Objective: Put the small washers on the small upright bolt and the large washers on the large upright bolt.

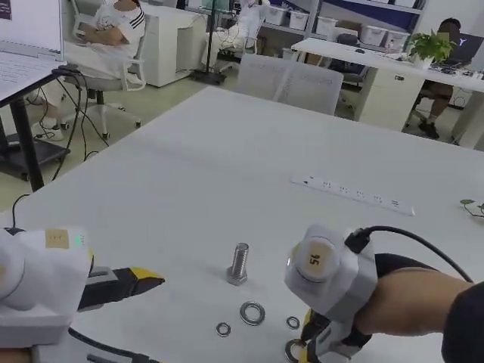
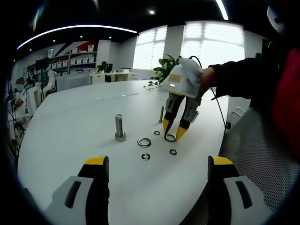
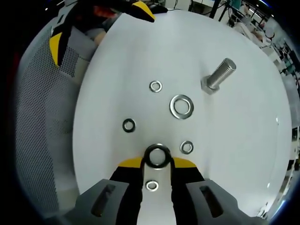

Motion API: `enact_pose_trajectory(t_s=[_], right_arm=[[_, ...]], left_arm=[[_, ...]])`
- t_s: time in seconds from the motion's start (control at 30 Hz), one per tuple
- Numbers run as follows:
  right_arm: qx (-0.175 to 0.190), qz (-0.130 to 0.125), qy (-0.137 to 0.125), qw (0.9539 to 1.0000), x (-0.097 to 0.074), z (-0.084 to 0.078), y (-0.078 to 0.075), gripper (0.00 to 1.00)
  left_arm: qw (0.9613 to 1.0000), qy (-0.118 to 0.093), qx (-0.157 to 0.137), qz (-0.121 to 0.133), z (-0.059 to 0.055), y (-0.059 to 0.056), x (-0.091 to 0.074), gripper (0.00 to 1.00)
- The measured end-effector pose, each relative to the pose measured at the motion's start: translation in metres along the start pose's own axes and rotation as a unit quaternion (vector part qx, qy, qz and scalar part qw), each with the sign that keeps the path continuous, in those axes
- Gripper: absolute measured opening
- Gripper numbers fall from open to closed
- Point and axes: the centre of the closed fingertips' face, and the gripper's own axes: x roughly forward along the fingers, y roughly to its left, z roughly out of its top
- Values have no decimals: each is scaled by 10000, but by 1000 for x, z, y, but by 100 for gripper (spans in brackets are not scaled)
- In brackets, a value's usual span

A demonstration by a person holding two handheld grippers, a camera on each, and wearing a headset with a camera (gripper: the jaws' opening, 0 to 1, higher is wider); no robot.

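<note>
The right gripper (image 3: 157, 164), jaws nearly closed, pinches a dark washer (image 3: 158, 146) down at the table (image 1: 227, 174). Small washers (image 3: 155, 86) and a large washer (image 3: 182, 106) lie flat beyond. Farther on, the large bolt (image 3: 216, 77) stands head-down, threads up. The left gripper (image 2: 158, 161) is wide open and empty.

Head view looks forward and down across the white table (image 1: 189, 174). Left gripper view rides low, aimed along the tabletop at the large upright bolt (image 2: 120, 128), with the right gripper (image 2: 173, 132) further off. Right gripper view stares almost straight down, close over a washer (image 3: 157, 156) between its jaws. All three share that bolt and the loose washers (image 1: 252, 312).
</note>
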Motion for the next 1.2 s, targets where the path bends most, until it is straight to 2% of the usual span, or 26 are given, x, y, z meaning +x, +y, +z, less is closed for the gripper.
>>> enact_pose_trajectory(t_s=[0.27, 0.4, 0.6, 1.07, 1.2], right_arm=[[56, -76, -100, 9999, -9, 4, -4, 23], [68, -119, -115, 9998, -12, 4, -6, 23], [104, -210, -207, 9995, -24, 10, -11, 23], [18, -447, -423, 9981, -51, 30, -27, 23], [-38, -481, -487, 9976, -58, 38, -32, 23]], left_arm=[[9998, -182, 46, 33, 6, 1, 0, 86], [9993, -365, 44, 67, 11, 2, -1, 86], [9987, -473, 124, 104, 13, 5, -2, 85], [9978, -583, 218, 243, 14, 13, 0, 83], [9977, -557, 251, 280, 13, 15, 0, 82]])
